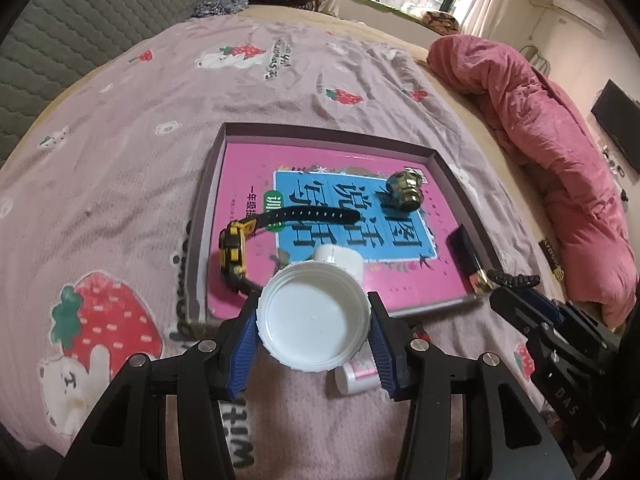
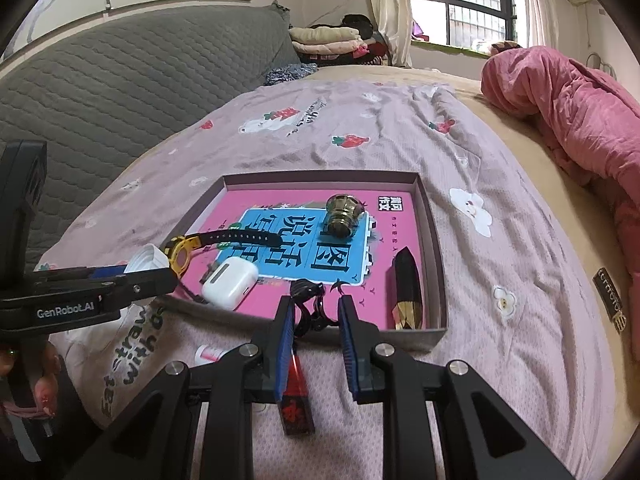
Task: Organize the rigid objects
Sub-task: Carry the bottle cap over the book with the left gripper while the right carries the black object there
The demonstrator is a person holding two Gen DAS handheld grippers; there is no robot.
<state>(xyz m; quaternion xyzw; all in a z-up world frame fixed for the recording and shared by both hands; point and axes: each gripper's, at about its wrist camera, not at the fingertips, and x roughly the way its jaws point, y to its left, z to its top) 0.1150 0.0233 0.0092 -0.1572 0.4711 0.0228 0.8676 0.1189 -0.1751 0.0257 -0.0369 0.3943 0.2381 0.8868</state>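
Observation:
A shallow grey box (image 1: 460,178) (image 2: 430,216) lies on the bed with a pink and blue book inside. On the book are a yellow-black watch (image 1: 236,248) (image 2: 184,252), a white earbud case (image 2: 230,283) (image 1: 344,258), a brass ornament (image 1: 404,190) (image 2: 343,216) and a black-gold lipstick (image 2: 406,292) (image 1: 466,258). My left gripper (image 1: 314,330) is shut on a white lid (image 1: 314,318) near the box's front edge. My right gripper (image 2: 316,310) holds a black hair clip (image 2: 310,304) (image 1: 512,280) over the box's front wall.
A red lighter (image 2: 296,396) and a small white-pink tube (image 1: 356,374) (image 2: 210,354) lie on the blanket in front of the box. A rolled pink quilt (image 1: 560,160) (image 2: 580,128) lies along the right. A grey headboard (image 2: 120,92) stands at the left.

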